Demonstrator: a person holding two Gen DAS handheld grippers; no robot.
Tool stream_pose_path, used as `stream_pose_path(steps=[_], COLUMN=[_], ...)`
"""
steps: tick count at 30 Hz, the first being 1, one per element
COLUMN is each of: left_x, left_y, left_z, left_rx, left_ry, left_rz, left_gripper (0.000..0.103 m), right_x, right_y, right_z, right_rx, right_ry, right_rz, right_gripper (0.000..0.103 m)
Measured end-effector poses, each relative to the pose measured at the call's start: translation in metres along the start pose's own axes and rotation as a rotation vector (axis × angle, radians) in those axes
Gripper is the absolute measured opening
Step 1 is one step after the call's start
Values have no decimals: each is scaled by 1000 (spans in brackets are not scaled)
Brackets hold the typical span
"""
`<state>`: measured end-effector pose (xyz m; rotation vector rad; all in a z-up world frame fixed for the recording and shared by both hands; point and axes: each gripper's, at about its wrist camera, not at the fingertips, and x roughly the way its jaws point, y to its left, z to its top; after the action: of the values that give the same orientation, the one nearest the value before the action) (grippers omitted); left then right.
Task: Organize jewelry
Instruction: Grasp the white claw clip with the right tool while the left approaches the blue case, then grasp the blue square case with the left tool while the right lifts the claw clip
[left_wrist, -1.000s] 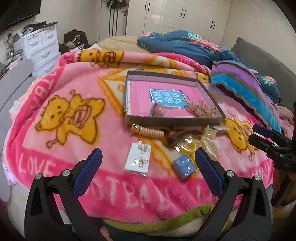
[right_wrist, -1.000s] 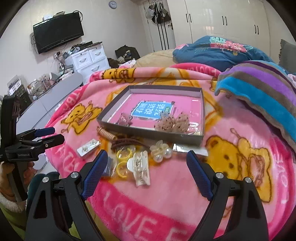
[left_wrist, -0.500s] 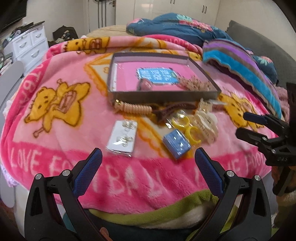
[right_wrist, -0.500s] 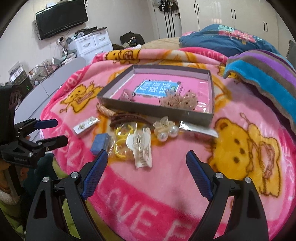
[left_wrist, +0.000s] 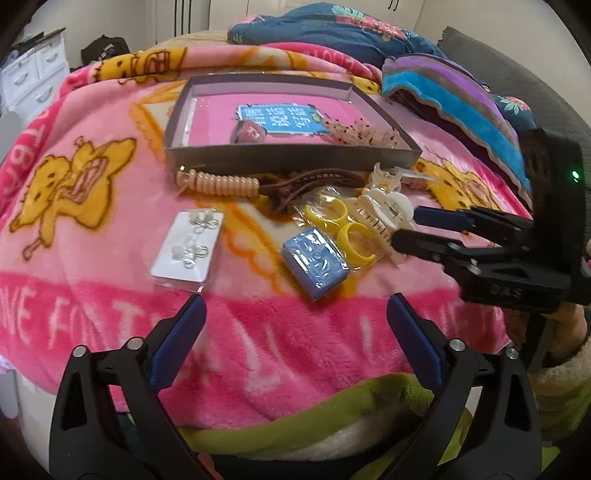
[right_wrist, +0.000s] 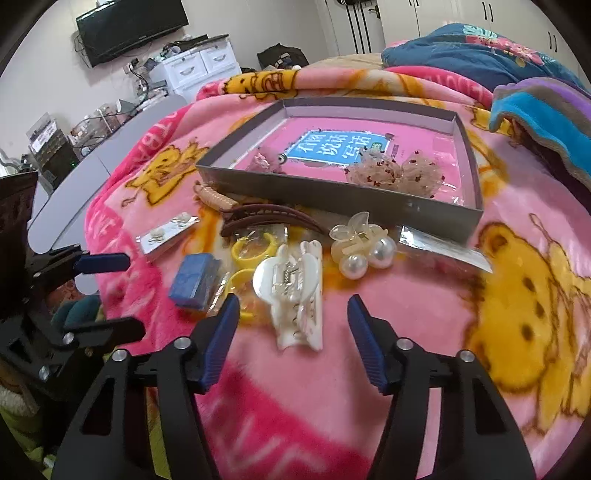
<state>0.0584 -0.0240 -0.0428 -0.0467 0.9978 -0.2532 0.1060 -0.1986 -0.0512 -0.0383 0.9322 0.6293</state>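
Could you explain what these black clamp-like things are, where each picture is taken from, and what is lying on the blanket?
They are hand-held two-finger grippers, one per hand, each with a fisheye camera looking along its blue-padded fingers. The left view shows the left gripper, open and empty; the right gripper is open too, just short of a white claw hair clip. On the pink blanket lie a grey tray, an earring card, a small blue box, yellow rings, a brown hair clip, a coiled peach hair tie and a pearl clip. Nothing is held.
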Motion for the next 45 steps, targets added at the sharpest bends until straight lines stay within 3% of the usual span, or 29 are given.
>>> stream_pose_path(steps=[3,8,19,21,35,45], left_x=[6,21,41,42,16,-24], left_y=[-3,-3,12,11,16,43], left_z=[1,9,20,22,20,28], left_rx=[2,-21,-117,-118,-126,-168], left_ry=[11,17,26,26,-32,-130], left_rz=[-8,-24,-59,-78,-124,-64], left_gripper=[88,81,57,40,35,33], right_x=[8,9,0,-2,-31,-47], right_y=[-6,-13,-29,-29,-29,-6], right_z=[4,8,4,3,-4,11], right_rx=[11,35,81,79,97,58], right_ry=[4,-17,-35,-37,-61,-106], right_rz=[14,77,104,99,101,151], right_gripper=[50,31,30,30,30,30])
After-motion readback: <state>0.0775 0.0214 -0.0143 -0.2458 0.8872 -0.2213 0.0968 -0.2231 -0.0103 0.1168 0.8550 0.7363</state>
